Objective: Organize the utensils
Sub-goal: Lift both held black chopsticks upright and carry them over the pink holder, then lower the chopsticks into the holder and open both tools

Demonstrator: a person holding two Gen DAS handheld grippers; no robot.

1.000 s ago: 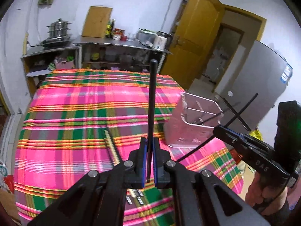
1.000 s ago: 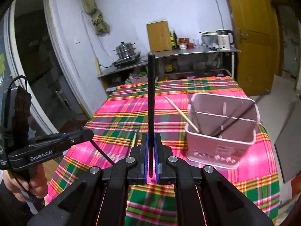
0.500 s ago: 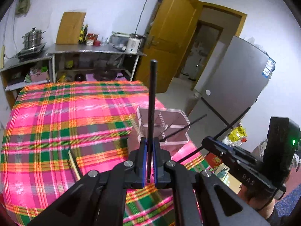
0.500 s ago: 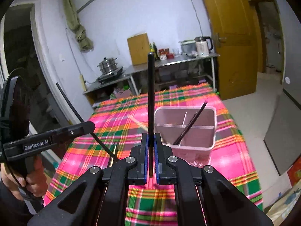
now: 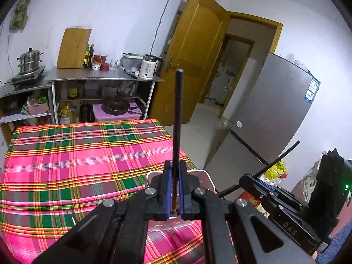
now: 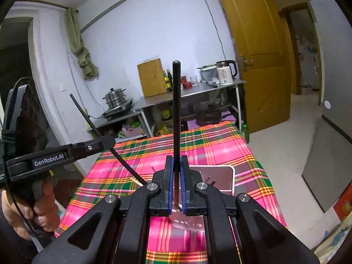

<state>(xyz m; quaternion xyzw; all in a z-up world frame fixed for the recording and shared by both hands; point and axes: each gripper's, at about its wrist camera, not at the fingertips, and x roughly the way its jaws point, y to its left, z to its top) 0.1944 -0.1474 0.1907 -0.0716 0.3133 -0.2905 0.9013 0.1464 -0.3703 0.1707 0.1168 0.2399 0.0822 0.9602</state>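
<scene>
My left gripper (image 5: 173,189) is shut on a black chopstick (image 5: 177,118) that stands upright between its jaws. My right gripper (image 6: 175,184) is shut on a second black chopstick (image 6: 176,114), also upright. Both hover close over the pale pink divided utensil basket (image 5: 208,177), also in the right wrist view (image 6: 222,176), mostly hidden behind the jaws. Each gripper shows in the other's view: the right one (image 5: 248,179) at the right, the left one (image 6: 107,142) at the left, each with its chopstick slanting. A wooden chopstick tip (image 6: 135,180) lies on the table.
The table carries a pink and green plaid cloth (image 5: 77,160). Behind it stands a steel shelf (image 5: 103,77) with a kettle, jars, a cutting board and a steamer pot. A yellow door (image 5: 193,55) and a grey fridge (image 5: 270,114) are to the right.
Both grippers have moved in over the basket and tilted up, so the basket now sits low behind the jaws. Both chopsticks stay clamped.
</scene>
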